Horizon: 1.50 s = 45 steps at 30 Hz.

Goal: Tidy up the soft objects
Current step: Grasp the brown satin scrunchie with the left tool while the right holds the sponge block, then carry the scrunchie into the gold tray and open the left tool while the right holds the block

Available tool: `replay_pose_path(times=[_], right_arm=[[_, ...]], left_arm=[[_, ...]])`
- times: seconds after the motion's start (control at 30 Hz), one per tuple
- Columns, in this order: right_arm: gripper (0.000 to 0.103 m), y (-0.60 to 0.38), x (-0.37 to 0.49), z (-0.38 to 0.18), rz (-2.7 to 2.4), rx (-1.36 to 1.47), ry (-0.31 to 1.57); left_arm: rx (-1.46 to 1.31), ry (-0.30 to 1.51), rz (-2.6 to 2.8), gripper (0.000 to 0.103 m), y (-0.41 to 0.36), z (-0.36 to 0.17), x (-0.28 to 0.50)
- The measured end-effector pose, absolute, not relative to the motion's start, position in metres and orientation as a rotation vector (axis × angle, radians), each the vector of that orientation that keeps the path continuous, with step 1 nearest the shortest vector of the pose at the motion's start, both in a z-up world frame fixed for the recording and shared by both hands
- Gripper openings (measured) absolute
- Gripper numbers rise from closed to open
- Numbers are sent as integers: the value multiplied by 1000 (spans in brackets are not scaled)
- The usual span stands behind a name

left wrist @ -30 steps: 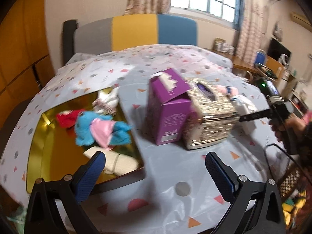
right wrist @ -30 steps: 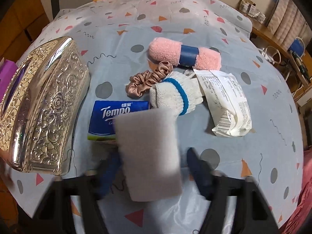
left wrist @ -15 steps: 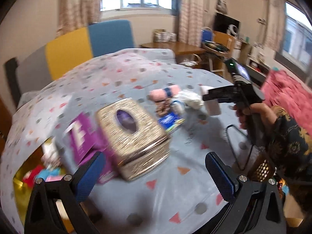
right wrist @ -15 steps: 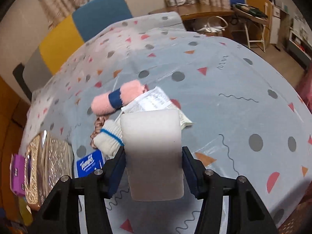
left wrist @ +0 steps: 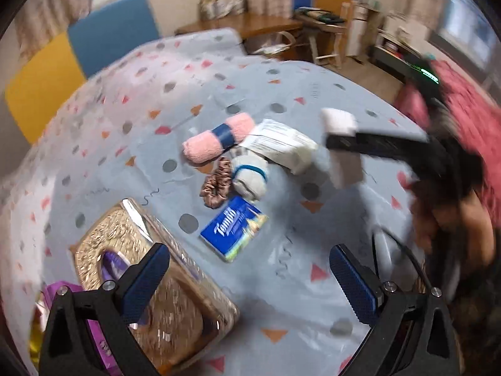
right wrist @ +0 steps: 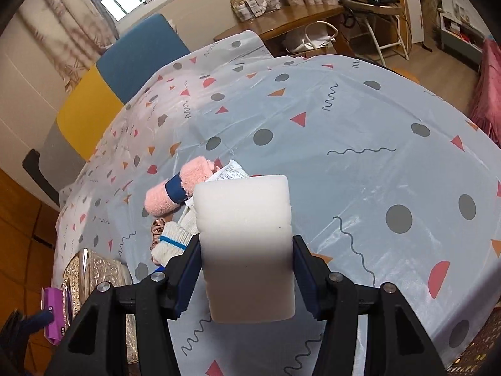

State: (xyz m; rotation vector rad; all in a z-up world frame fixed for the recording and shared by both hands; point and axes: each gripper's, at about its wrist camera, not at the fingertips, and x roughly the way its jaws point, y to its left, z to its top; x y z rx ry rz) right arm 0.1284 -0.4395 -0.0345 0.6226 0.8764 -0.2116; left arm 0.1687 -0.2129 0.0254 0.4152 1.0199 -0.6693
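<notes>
The right gripper (right wrist: 245, 266) holds a white sponge (right wrist: 244, 244) between its two fingers, and the jaws press on both sides of it. The sponge is lifted in the air above the table (right wrist: 360, 131), not touching the cloth. In the left wrist view the same sponge (left wrist: 341, 144) hangs to the right of the pile of things, well above the surface.

The left gripper (left wrist: 250, 275) is wide and holds nothing. It hovers over the near part of the table, above a golden tissue box (left wrist: 150, 282) and close to a blue tissue pack (left wrist: 233, 227).

Several soft things lie together in the middle of the table. There is a pink rolled towel (left wrist: 219, 139) with a dark blue band, a white glove (left wrist: 250, 175) with a blue stripe, a brown hair scrunchie (left wrist: 216, 185) and a white plastic packet (left wrist: 281, 145). The glove touches the scrunchie and the packet, and the towel lies just beside them. The blue tissue pack is a little apart, nearer to the left gripper. A purple box (right wrist: 54, 313) stands beside the golden box at the left edge.

I judge that the task is somewhere in the middle. One soft thing, the sponge, is picked up and is on its way, but I cannot see the place where it must go. The towel, the glove, the scrunchie and perhaps the tissue pack are not yet sorted, so at least four moves are left.
</notes>
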Motion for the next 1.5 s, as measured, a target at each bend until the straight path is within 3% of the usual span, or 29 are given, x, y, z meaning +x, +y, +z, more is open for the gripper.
replay_pose_path(times=[0.03, 0.1, 0.47, 0.53, 0.63, 0.73, 0.8, 0.87, 1.5], right_arm=[[57, -440, 129, -35, -209, 625, 875], [57, -439, 129, -34, -199, 627, 870], [57, -434, 132, -33, -135, 632, 865], [57, -434, 132, -33, -126, 641, 863], [57, -434, 133, -33, -109, 646, 863], [57, -432, 133, -33, -97, 645, 864], [57, -431, 134, -33, -92, 643, 865], [57, -431, 134, -33, -91, 641, 866], [57, -413, 145, -45, -100, 521, 972]], left_arm=[[364, 1052, -647, 100, -214, 22, 183], [286, 1103, -589, 78, -215, 17, 206], [25, 1262, -428, 73, -238, -28, 290], [3, 1294, -420, 66, -245, -38, 299], [-11, 1319, -394, 65, -253, -53, 309], [-19, 1332, -373, 46, -258, -66, 316], [-46, 1342, -368, 25, -256, -71, 318], [-76, 1341, -394, 13, -253, -71, 318], [-204, 1034, -517, 11, -179, 53, 265]])
